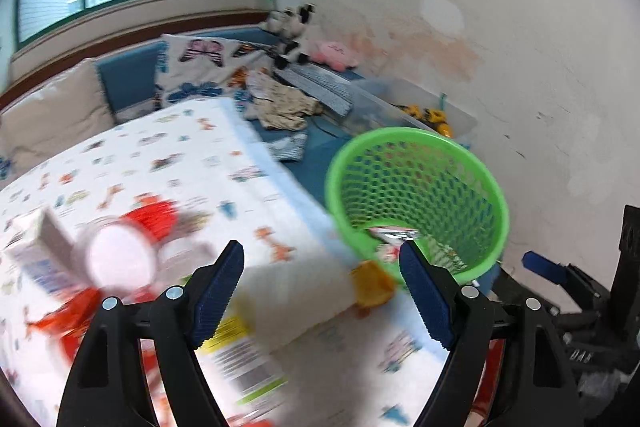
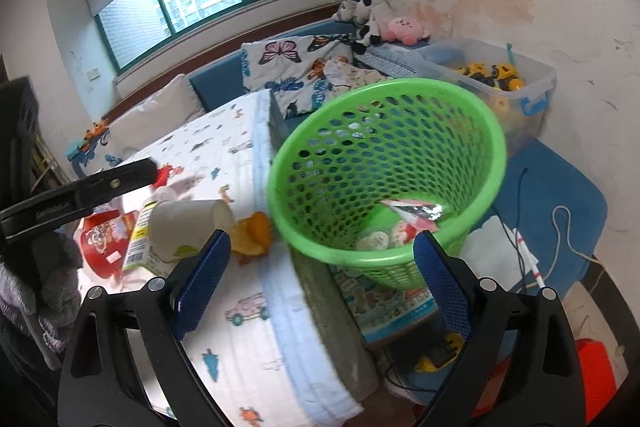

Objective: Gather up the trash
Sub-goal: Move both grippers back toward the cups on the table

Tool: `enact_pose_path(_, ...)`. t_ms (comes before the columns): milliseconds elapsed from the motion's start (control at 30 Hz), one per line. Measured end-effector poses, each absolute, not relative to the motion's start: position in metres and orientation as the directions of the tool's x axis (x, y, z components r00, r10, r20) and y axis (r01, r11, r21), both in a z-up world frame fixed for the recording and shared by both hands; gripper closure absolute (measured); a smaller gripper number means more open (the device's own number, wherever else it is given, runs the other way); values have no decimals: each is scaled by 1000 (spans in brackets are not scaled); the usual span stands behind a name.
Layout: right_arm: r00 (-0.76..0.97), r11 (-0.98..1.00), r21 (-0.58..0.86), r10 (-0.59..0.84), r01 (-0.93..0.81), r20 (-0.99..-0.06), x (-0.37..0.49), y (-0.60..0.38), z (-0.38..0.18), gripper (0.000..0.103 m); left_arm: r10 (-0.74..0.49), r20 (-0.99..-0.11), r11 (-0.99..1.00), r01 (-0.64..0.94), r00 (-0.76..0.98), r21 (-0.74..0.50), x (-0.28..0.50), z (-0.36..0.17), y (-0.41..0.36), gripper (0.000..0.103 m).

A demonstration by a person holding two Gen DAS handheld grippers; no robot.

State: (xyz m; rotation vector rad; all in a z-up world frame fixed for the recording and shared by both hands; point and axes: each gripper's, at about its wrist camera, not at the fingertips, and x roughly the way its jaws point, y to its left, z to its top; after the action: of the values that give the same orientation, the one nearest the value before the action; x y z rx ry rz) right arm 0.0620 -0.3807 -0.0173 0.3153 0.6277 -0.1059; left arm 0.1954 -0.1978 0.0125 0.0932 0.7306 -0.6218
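On the bed's white printed cotton sheet, going left to right, lay a flattened red printed snack packet, then a white paper cup tipped on its side with a yellow-green barcoded label toward the left, then a crumpled orange wrapper just beside the cup's base and near the sheet's edge. In the left wrist view these items were motion-blurred; a white carton and a red-and-white round lid-like shape could be made out at far left, details unclear. The left gripper had its jaws wide apart, gripping nothing, ribbed blue pads over the cup. The right gripper likewise stood wide and unloaded. Right of the bed edge stood a bright green perforated plastic basket, tilted, round-rimmed, containing a crinkled silver foil wrapper and round printed pieces at the bottom. Farther right, a clear plastic storage bin with blue latches held yellow toy vehicles.
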Motion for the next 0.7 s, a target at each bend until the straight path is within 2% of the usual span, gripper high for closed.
enact_pose_path(233,810,955,264,47,135,-585,72,-359,-14,11,-385,-633,894,441,672,-76,188,15,-125,27)
enact_pose_path(433,805,963,256,80,90,-587,80,-340,-15,11,-327,-632,935,336,702,-110,179,6,-69,31)
enact_pose_path(567,801,964,257,102,67,-590,86,-332,-16,10,-319,-642,944,297,697,-146,171,-6,-40,32)
enact_pose_path(700,794,967,248,114,48,-597,91,-323,-17,9,-369,-666,926,316,648,-205,173,-24,-28,34)
